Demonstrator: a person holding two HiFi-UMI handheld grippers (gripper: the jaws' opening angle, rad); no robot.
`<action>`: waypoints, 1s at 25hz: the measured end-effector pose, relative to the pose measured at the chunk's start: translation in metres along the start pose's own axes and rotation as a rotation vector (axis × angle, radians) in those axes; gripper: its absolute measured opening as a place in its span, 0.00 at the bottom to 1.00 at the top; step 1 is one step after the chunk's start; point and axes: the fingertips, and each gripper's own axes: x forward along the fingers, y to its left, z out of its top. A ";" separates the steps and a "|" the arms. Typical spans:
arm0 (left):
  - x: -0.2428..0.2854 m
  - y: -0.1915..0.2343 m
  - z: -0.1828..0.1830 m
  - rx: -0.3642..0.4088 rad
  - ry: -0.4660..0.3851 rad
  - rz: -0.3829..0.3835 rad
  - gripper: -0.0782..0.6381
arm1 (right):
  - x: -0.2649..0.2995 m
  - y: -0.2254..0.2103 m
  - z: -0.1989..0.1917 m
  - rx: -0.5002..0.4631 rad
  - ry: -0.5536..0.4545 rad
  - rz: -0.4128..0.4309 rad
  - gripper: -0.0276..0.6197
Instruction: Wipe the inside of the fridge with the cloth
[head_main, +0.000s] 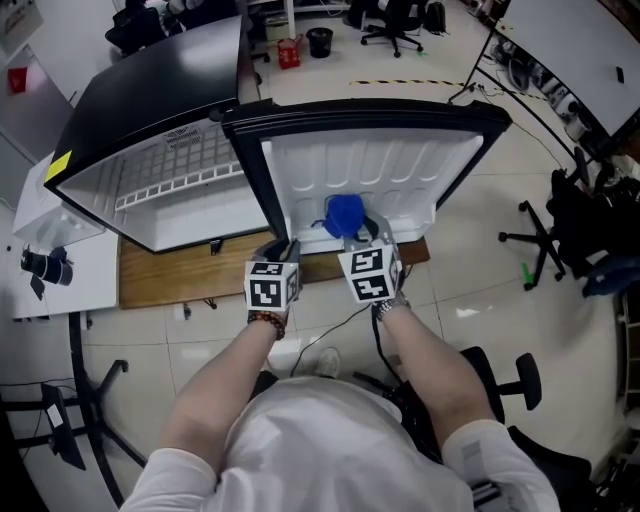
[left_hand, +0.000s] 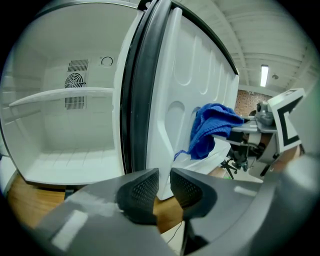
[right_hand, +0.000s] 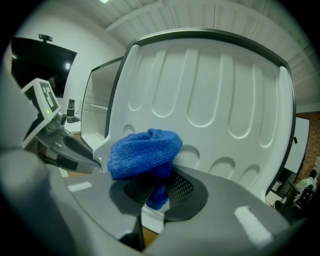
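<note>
The small fridge (head_main: 150, 110) stands with its door (head_main: 400, 170) swung wide, white liner toward me. My right gripper (right_hand: 159, 187) is shut on a bunched blue cloth (right_hand: 145, 152), which is pressed to the lower part of the door liner (right_hand: 210, 100); in the head view the cloth (head_main: 345, 213) sits low on the door. My left gripper (left_hand: 164, 187) hovers by the door's black hinge-side edge (left_hand: 140, 100), jaws a narrow gap apart with nothing between them. From the left gripper view I see the cloth (left_hand: 210, 127) and the white fridge interior (left_hand: 65, 145) with a shelf (left_hand: 60, 95).
The fridge rests on a wooden board (head_main: 160, 275) on the tiled floor. A white table (head_main: 60, 270) is at the left. Office chairs (head_main: 545, 235) (head_main: 395, 25) stand at the right and far back, and a black bin (head_main: 319, 42) sits beyond the fridge.
</note>
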 end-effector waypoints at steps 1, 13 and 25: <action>0.000 0.000 0.000 -0.003 -0.002 0.001 0.21 | -0.001 -0.004 -0.002 0.002 0.001 -0.008 0.12; -0.001 0.001 -0.001 0.001 -0.011 0.017 0.21 | -0.019 -0.058 -0.022 0.028 0.030 -0.101 0.12; -0.001 0.001 -0.002 0.000 -0.014 0.026 0.20 | -0.035 -0.114 -0.043 0.029 0.066 -0.198 0.12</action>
